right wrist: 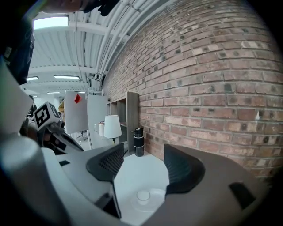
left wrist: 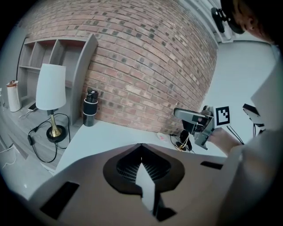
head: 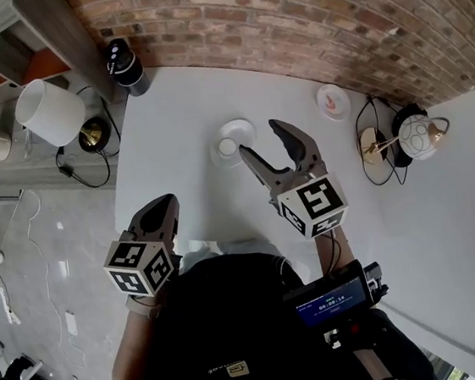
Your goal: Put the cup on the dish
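- We hold the right gripper point(head: 260, 137) with its jaws spread wide and nothing clamped between them.
- The cup point(right wrist: 143, 195) stands upright on the dish point(right wrist: 158, 204). Both show in the gap between those jaws, just ahead of the tips and below them, and we see neither jaw touching the cup.
- The dish rests on the white table point(head: 175, 124).
- Our left gripper point(left wrist: 141, 164) has its jaws drawn together around nothing, leaving only a thin slit of table visible between them. The cup sits well ahead and to the right of these jaws.
- A black bottle point(right wrist: 139, 142) stands far beyond the right jaws, near the brick wall point(right wrist: 208, 88).
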A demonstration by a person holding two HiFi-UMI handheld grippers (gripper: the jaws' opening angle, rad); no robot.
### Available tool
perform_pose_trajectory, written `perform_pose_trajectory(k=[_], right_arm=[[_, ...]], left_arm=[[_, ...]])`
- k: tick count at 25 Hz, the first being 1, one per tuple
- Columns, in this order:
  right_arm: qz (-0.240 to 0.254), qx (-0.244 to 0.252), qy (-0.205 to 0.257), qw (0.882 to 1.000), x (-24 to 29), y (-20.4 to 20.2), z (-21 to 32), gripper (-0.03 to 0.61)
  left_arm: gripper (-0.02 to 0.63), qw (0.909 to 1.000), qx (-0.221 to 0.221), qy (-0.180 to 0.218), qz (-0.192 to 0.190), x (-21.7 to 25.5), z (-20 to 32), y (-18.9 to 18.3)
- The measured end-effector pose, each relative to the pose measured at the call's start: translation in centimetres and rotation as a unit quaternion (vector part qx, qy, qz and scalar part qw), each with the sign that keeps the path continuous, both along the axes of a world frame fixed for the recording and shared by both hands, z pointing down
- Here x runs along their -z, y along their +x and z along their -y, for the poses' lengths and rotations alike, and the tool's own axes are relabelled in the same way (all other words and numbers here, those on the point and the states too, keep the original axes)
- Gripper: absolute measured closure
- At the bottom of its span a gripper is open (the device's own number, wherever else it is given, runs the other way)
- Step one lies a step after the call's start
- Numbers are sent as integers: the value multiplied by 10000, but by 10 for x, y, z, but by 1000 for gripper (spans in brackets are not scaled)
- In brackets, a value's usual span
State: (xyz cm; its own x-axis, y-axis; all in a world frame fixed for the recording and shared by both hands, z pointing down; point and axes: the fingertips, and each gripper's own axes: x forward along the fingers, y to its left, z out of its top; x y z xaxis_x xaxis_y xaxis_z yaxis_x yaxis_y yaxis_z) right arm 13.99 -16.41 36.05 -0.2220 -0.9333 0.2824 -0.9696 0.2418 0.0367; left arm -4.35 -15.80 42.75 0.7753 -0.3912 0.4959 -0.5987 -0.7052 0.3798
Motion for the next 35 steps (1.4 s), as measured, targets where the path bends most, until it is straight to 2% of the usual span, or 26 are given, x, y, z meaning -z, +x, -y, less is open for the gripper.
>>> perform_pose_trajectory(k=[3, 5, 9, 17, 23, 30, 35], right_arm=[[-117, -35, 215, 9997, 19, 1, -12, 291], [-159, -101, 338, 9993, 31, 4, -20, 322], [-87, -137, 494, 9986, 50, 5, -37, 326], [7, -320, 728, 9968, 82, 6, -64, 394], [118, -467, 738, 9961, 97, 3, -83, 416], [276, -623, 874, 9938, 100, 8, -97, 423], [175, -774, 771, 9939, 92, 12, -100, 451]], left_arm=[[609, 9999, -148, 34, -43, 3, -2, 9], [609, 9996, -256, 65, -84, 5, -5, 17], [609, 9987, -449, 147, -181, 13, -10, 30], [609, 9969, -652, 296, -333, 27, -13, 49], [609, 9937, -943, 367, -473, 35, -22, 64], [609, 9910, -1215, 338, -458, 31, -29, 76], [609, 9901, -1299, 301, -435, 27, -30, 78]])
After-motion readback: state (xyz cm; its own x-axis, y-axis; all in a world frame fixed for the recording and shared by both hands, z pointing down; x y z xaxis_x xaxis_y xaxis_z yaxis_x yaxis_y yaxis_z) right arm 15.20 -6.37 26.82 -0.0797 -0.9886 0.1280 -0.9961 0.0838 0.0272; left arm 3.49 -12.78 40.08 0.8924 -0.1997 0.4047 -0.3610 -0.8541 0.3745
